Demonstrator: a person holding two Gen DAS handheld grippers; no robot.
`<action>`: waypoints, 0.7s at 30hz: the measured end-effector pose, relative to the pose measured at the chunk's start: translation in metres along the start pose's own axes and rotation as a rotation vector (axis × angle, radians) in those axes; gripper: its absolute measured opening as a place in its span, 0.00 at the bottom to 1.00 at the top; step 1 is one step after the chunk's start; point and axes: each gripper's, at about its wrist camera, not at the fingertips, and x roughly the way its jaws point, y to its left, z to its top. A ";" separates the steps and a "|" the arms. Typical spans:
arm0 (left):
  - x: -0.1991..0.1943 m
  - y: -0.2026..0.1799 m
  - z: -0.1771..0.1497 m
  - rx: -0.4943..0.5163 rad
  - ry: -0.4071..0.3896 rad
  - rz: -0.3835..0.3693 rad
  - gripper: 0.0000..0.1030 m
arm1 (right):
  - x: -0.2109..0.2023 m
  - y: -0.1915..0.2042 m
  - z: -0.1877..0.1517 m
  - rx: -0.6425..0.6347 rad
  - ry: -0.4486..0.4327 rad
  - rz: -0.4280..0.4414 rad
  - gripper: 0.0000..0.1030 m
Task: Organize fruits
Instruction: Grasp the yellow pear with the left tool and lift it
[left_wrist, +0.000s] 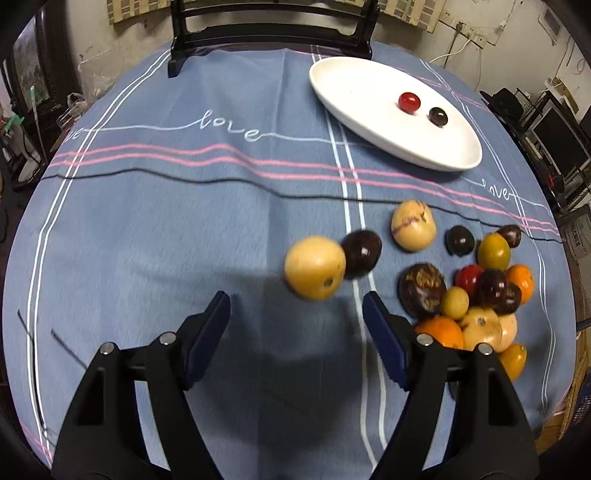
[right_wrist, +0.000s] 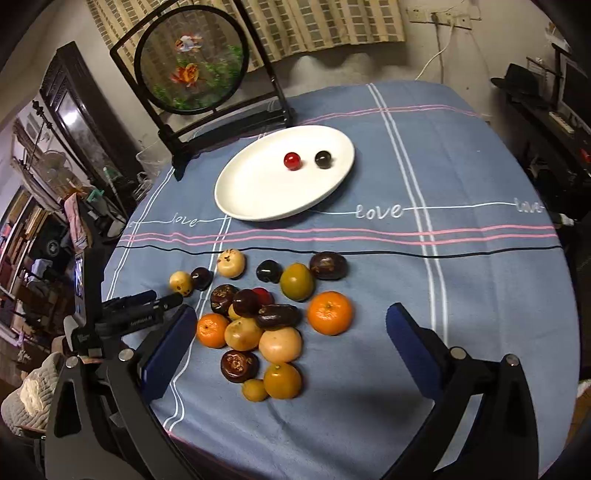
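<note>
Setting: a round table under a blue tablecloth (right_wrist: 461, 295) with pink and white stripes and the word "love" stitched in white.
Landmark: a white oval plate (right_wrist: 258, 192) on the far half of the cloth.
On the plate: a small red fruit (right_wrist: 291, 161) and a small dark fruit (right_wrist: 324, 159), side by side, apart from each other.
Fruit pile: nearer than the plate, past the black stripe, lies a loose cluster of pale yellow, dark brown, green-yellow and orange fruits (right_wrist: 258, 317); an orange (right_wrist: 329, 312) sits just to its right.
Strays: a pale yellow fruit (left_wrist: 314, 267) touches a dark round fruit (left_wrist: 361, 253) at the pile's left edge.
Left gripper (left_wrist: 295, 314): jaws spread, nothing between them, hovering over bare cloth just short of the pale yellow fruit.
Right gripper (right_wrist: 291, 328): jaws spread wide, gripping nothing, above the pile.
Behind the plate: a round embroidered goldfish screen (right_wrist: 190, 59) in a black stand.
</note>
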 end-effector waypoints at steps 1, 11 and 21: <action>0.000 0.001 0.002 0.001 -0.006 -0.006 0.73 | -0.003 -0.001 -0.001 0.001 -0.008 -0.006 0.99; 0.015 0.004 0.010 0.024 0.003 -0.015 0.65 | -0.007 -0.005 -0.010 0.025 0.001 -0.051 0.99; 0.020 0.016 0.016 -0.029 0.026 -0.026 0.57 | 0.001 -0.008 -0.007 0.033 0.029 -0.048 0.99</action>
